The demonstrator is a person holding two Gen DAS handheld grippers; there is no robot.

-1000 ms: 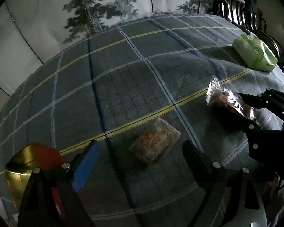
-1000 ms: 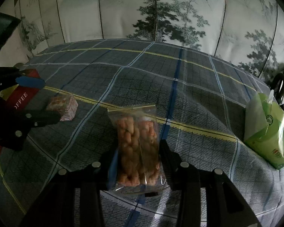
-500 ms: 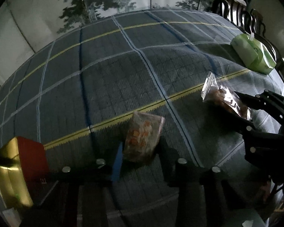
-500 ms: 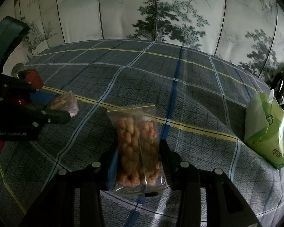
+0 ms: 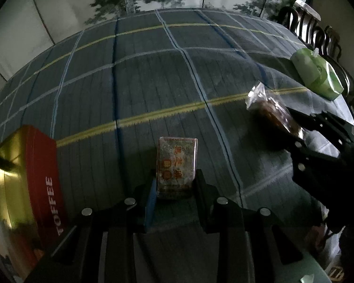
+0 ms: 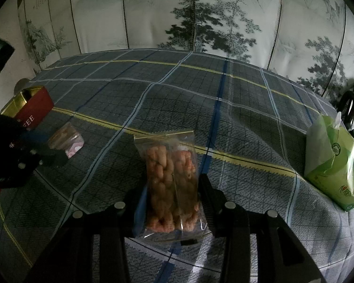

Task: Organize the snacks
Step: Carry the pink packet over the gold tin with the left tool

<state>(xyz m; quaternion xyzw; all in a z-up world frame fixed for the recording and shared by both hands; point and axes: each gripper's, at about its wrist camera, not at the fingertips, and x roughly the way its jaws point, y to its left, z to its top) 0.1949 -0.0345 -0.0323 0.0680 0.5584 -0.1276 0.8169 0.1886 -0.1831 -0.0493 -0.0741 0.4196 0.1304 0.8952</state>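
- The left gripper [image 5: 175,188] is clamped on a small wrapped snack [image 5: 177,165]; its jaws have just been closing, and the packet now sits squeezed between the two pads, standing up on end with its printed face towards the camera.
- One of its fingers [image 5: 150,206] wears a blue pad, pressed against the packet's left edge.
- The packet's lower end is down between the fingers, close over the checked tablecloth [image 5: 141,75]; I cannot tell whether it touches the cloth.
- To the left of that gripper stands an open red tin [image 5: 43,181] with "TOFFEE" down its side and a shiny gold inside, near the table's edge.
- The right gripper [image 6: 171,195] grips a clear bag of twisted fried snacks [image 6: 171,176], the bag upright between its fingers and sticking out well above them.
- Seen from the left camera, that bag [image 5: 271,113] hangs above the cloth to the right, well apart from the small packet.
- From the right camera, the small packet [image 6: 66,139] shows at the left, near the red tin [image 6: 34,108].
- A green pack of tissues [image 6: 335,165] lies on the cloth at the far right, near a dark wooden chair [image 5: 311,33].
- Behind the table stands a folding screen [image 6: 200,16] painted with pale trees.
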